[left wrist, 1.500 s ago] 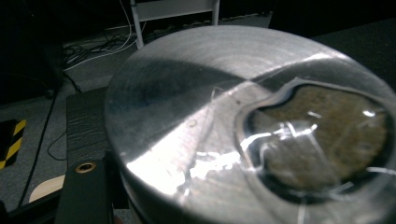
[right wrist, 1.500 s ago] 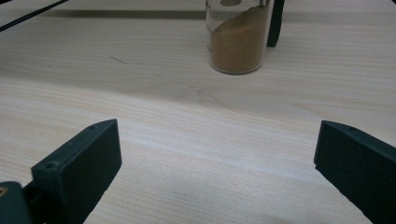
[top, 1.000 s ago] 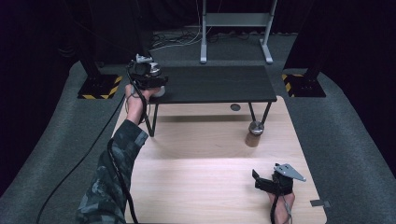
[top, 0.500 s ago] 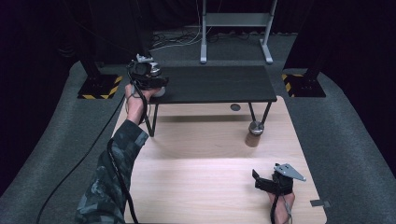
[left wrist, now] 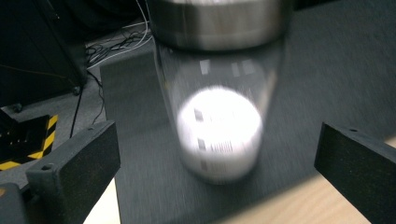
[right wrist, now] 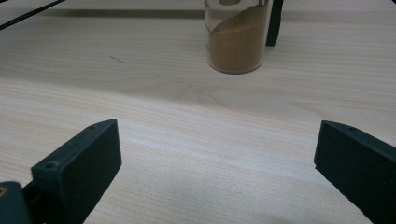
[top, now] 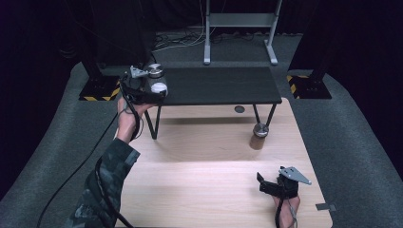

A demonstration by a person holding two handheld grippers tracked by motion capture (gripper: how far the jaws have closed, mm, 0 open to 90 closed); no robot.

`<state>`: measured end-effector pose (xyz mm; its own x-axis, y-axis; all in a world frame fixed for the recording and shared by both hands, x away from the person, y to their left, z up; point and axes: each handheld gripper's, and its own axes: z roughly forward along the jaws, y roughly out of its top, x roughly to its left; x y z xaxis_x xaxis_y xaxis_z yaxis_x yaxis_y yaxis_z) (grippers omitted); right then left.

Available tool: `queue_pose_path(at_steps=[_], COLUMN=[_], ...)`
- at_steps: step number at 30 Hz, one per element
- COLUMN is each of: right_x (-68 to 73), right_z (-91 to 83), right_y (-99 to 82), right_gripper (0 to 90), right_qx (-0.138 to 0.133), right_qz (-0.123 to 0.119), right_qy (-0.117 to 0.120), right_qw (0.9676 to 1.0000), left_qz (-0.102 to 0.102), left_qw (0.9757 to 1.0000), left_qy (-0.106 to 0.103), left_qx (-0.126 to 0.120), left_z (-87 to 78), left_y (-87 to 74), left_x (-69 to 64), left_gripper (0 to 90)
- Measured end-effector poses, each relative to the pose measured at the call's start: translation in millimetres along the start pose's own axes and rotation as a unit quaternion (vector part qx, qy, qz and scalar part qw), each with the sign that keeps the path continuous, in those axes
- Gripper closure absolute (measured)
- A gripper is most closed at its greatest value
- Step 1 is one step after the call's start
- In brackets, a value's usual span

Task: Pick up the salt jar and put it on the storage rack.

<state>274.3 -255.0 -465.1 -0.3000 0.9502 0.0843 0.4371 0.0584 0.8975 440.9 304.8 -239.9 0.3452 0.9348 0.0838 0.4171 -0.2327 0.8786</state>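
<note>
Your wooden table (top: 199,190) carries one low black shelf (top: 223,85) standing on thin legs. You have two jars. One clear jar with a steel lid (left wrist: 219,93), white at its bottom, stands on the shelf's left end, directly ahead of your left gripper (top: 142,88), whose jaws stand wide apart with nothing between them. The other, a jar of brown powder (right wrist: 236,39), stands on the table beside the shelf's right leg, well ahead of your right gripper (top: 278,185), also spread wide and empty.

Judging from this, the shelf jar sits near the edge: push forward off-centre and one jaw may knock it over or off. The left gripper view is blurred, so you could misjudge the gap.
</note>
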Motion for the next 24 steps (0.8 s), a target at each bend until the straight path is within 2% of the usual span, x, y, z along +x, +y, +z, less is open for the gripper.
queue_pose_path(at_steps=[6, 7, 9, 11, 12, 13, 14, 15, 17, 19, 20, 21, 22, 24], right_x=[-0.2, -0.2, -0.1, 0.0, 0.1, 0.2, 0.1, 0.3, 0.7, 0.9, 1.0, 1.0, 1.0, 1.2], right_z=[-0.2, -0.2, -0.2, -0.2, -0.2, -0.2, -0.2, -0.2, -0.3, -0.3, -0.2, -0.2, -0.1, 0.0], right_y=[-0.5, -0.5, -0.6, -0.5, -0.5, -0.5, -0.5, -0.4, -0.4, -0.3, -0.2, -0.2, -0.1, 0.1], right_gripper=[0.0, 0.0, 0.0, 0.0, 0.0, 0.0, 0.0, 0.0, 0.0, 0.0, 0.0, 0.0, 0.0, 0.0], right_qx=[-0.002, -0.002, -0.002, -0.002, -0.001, -0.002, -0.002, -0.001, -0.001, -0.001, 0.0, 0.0, 0.0, 0.0], right_qz=[0.0, 0.0, 0.0, 0.0, 0.0, 0.0, 0.0, 0.0, 0.0, 0.0, 0.0, -0.001, -0.001, -0.002], right_qy=[0.0, 0.0, 0.0, -0.001, -0.001, -0.001, -0.001, -0.001, -0.002, -0.002, -0.002, -0.002, -0.002, -0.002], right_qw=[1.0, 1.0, 1.0, 1.0, 1.0, 1.0, 1.0, 1.0, 1.0, 1.0, 1.0, 1.0, 1.0, 1.0], left_qz=[-0.002, -0.002, 0.004, 0.008, 0.012, 0.012, 0.015, 0.006, 0.005, 0.0, -0.004, -0.008, -0.015, -0.016], left_qw=[0.9999, 0.9999, 0.9995, 0.9987, 0.9981, 0.9981, 0.9974, 0.996, 0.9953, 0.9936, 0.9916, 0.9909, 0.9899, 0.9893], left_qy=[-0.002, -0.002, -0.002, -0.018, -0.015, -0.015, -0.018, -0.024, -0.027, -0.025, -0.031, -0.03, -0.031, -0.03], left_qx=[0.01, 0.01, 0.031, 0.047, 0.059, 0.059, 0.068, 0.086, 0.093, 0.11, 0.125, 0.13, 0.137, 0.142], left_z=[-8.1, -8.1, -7.8, -6.8, -5.3, -5.3, -4.0, -0.4, 0.7, 3.5, 6.3, 7.0, 8.4, 9.2], left_y=[-40.6, -40.6, -61.4, -78.4, -89.3, -89.3, -98.3, -118.7, -124.9, -143.8, -155.9, -161.0, -172.5, -176.2], left_x=[-6.4, -6.4, -11.5, -10.9, -14.6, -14.6, -15.7, -17.2, -17.0, -19.5, -18.9, -19.2, -19.5, -20.0], left_gripper=[0.0, 0.0, 0.0, 0.0, 0.0, 0.0, 0.0, 0.0, 0.0, 0.0, 0.0, 0.0, 0.0, 0.0])
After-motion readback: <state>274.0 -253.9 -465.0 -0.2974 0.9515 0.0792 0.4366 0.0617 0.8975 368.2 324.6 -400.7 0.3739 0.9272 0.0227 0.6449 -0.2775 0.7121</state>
